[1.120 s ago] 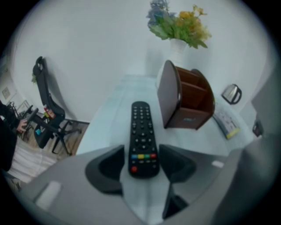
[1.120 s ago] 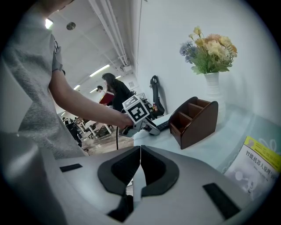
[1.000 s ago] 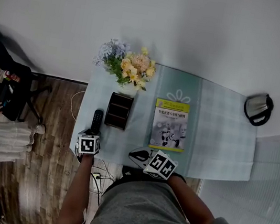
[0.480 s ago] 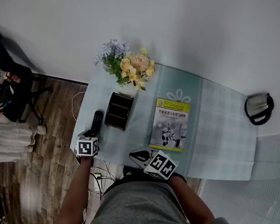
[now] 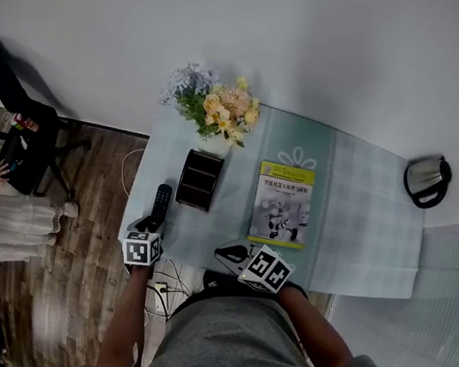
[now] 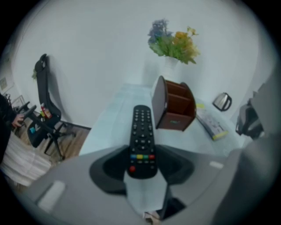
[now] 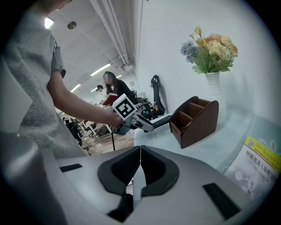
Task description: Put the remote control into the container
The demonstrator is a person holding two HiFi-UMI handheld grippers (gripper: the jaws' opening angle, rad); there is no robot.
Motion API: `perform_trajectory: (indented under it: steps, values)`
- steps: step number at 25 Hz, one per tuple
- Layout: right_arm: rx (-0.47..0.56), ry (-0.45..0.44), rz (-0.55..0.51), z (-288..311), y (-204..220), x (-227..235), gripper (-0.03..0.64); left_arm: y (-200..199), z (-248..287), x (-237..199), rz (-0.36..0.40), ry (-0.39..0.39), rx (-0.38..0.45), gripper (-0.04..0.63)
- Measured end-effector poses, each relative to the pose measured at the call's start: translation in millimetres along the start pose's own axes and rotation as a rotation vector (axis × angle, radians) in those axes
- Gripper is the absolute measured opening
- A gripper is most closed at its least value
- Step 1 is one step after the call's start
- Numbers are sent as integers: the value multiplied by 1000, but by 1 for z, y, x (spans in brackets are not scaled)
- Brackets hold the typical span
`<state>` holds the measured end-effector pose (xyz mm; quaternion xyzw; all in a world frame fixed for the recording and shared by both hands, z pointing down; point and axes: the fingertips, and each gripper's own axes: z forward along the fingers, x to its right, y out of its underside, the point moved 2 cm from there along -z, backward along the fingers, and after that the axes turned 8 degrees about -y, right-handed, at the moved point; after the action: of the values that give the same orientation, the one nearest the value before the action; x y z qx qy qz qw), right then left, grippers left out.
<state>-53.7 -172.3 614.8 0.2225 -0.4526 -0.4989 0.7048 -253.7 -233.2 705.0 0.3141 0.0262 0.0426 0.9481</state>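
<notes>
The black remote control (image 5: 161, 202) lies lengthwise near the table's left edge, and its near end sits between the pads of my left gripper (image 5: 152, 226). In the left gripper view both pads press on the remote (image 6: 141, 140) at its coloured buttons, so my left gripper (image 6: 141, 166) is shut on it. The right gripper view shows the remote (image 7: 161, 121) sticking out of that gripper towards the container. The brown wooden container (image 5: 199, 180) stands just right of the remote, with open compartments (image 6: 174, 107). My right gripper (image 5: 229, 253) is shut and empty at the table's front edge, its jaws (image 7: 140, 162) touching.
A white vase of flowers (image 5: 215, 111) stands behind the container. A yellow-topped booklet (image 5: 282, 205) lies mid-table and a kettle (image 5: 425, 179) sits at the far right. The pale table (image 5: 362, 227) ends at wooden floor on the left, where a black chair (image 5: 20, 130) and a person stand.
The left gripper's cube has drawn slightly back towards the person, with the remote still between its jaws. The right gripper has not moved.
</notes>
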Motion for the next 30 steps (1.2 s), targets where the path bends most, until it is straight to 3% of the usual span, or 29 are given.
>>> perform_trajectory:
  steps: [3,7,11,17,22,23,25,30]
  values:
    - [-1,-2,-6,1,-1,-1,17,-1,-18,7,35,22,30,193]
    - [20,-12,-9,1,-6,-4,17,-9,-48,21,-74,113,112,193]
    - [75,-29,7,-3,-16,-3,17,-25,-81,37,-244,303,215,193]
    - [249,-65,53,-24,-51,4,18,-43,-126,68,-243,561,338,193]
    - [471,-193,140,-45,-92,1,20,-46,-155,92,-262,751,427,193]
    - [513,-229,165,-48,-98,-1,37,-46,-161,96,-261,787,448,193]
    - [553,-288,188,-47,-109,-9,206,-48,-175,104,-269,861,499,193]
    - [554,-426,187,-32,-116,-40,227,-53,-195,113,-310,987,573,193]
